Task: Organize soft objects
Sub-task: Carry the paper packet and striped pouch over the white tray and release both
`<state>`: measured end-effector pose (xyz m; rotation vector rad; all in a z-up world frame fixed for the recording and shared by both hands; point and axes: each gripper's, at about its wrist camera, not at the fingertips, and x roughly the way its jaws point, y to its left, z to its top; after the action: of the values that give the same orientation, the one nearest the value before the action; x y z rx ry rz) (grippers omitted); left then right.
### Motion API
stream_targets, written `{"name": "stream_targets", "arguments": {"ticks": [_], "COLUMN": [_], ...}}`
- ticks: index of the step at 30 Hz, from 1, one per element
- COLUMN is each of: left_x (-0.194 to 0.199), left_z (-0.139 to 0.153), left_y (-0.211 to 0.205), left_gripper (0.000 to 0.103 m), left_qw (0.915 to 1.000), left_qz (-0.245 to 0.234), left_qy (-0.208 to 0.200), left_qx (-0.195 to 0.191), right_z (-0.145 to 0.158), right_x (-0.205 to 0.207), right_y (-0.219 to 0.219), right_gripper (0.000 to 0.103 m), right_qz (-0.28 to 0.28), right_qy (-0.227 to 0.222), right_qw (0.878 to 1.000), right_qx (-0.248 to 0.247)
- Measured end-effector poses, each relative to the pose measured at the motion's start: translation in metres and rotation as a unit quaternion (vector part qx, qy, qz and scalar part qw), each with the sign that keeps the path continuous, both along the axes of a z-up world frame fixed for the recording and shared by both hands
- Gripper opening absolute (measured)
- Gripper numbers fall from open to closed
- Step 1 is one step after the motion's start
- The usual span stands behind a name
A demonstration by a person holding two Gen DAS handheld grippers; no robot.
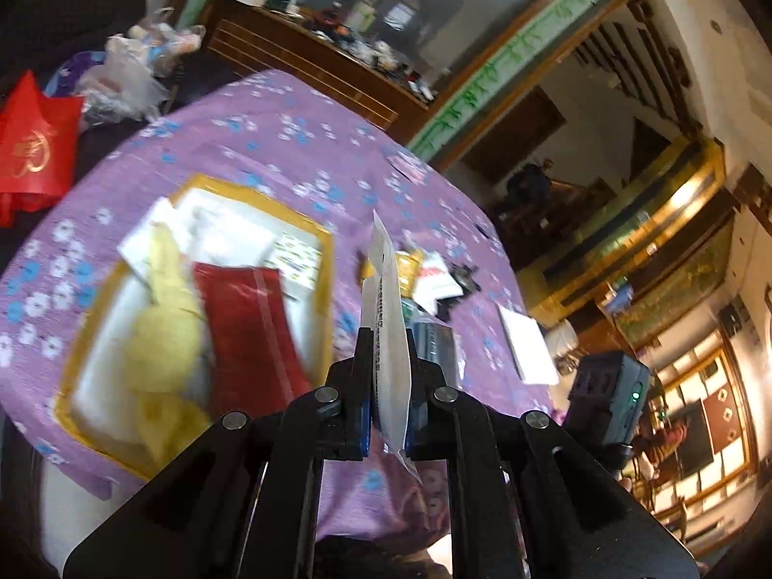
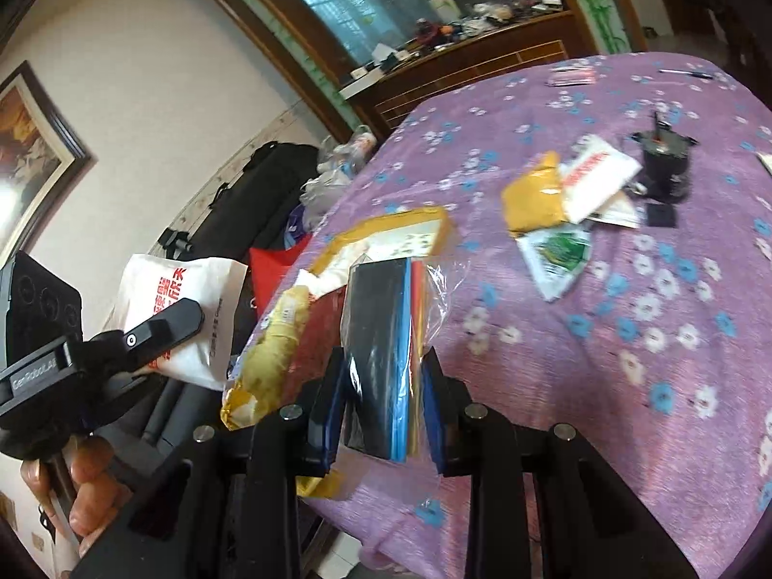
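My left gripper [image 1: 386, 337] is shut on a flat white packet [image 1: 388, 318], held edge-on above the purple flowered tablecloth [image 1: 270, 144]. The packet and left gripper also show in the right wrist view [image 2: 188, 323]. A yellow-rimmed tray [image 1: 309, 227] to the left holds white packets, a red packet [image 1: 251, 328] and a yellow soft bag [image 1: 164, 337]. My right gripper [image 2: 386, 362] is shut on a clear plastic bag with a dark, blue-edged pack inside [image 2: 381, 337], held over the tray's near end [image 2: 400, 222].
Loose packets lie on the cloth: a yellow one [image 2: 533, 198], a white one with red print [image 2: 598, 176], a green-and-white one [image 2: 557, 255]. A black device [image 2: 666, 159] stands behind them. A red bag [image 1: 34, 144] and plastic bags lie beyond the table.
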<state>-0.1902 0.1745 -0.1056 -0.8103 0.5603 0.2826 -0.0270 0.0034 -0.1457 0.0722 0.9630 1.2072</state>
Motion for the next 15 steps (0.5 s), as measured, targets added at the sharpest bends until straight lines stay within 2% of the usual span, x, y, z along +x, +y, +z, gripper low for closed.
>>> {"name": "stream_targets", "arguments": {"ticks": [7, 11, 15], "left_x": [-0.006, 0.011, 0.038], "left_z": [-0.014, -0.022, -0.039], "left_y": [0.044, 0.073, 0.098], "left_gripper": [0.008, 0.008, 0.008], "left_qw": [0.9997, 0.9996, 0.9991], "left_qz": [0.020, 0.014, 0.003], "left_qy": [0.007, 0.018, 0.039], "left_qx": [-0.013, -0.014, -0.015], "right_z": [0.005, 0.002, -0.008], "right_x": [-0.003, 0.007, 0.015], "right_y": [0.044, 0.073, 0.106], "right_gripper": [0.028, 0.028, 0.028], "right_qz": [0.022, 0.016, 0.004], "right_qy": [-0.019, -0.035, -0.080], "right_qw": [1.000, 0.999, 0.995], "right_qx": [-0.012, -0.024, -0.061]}}
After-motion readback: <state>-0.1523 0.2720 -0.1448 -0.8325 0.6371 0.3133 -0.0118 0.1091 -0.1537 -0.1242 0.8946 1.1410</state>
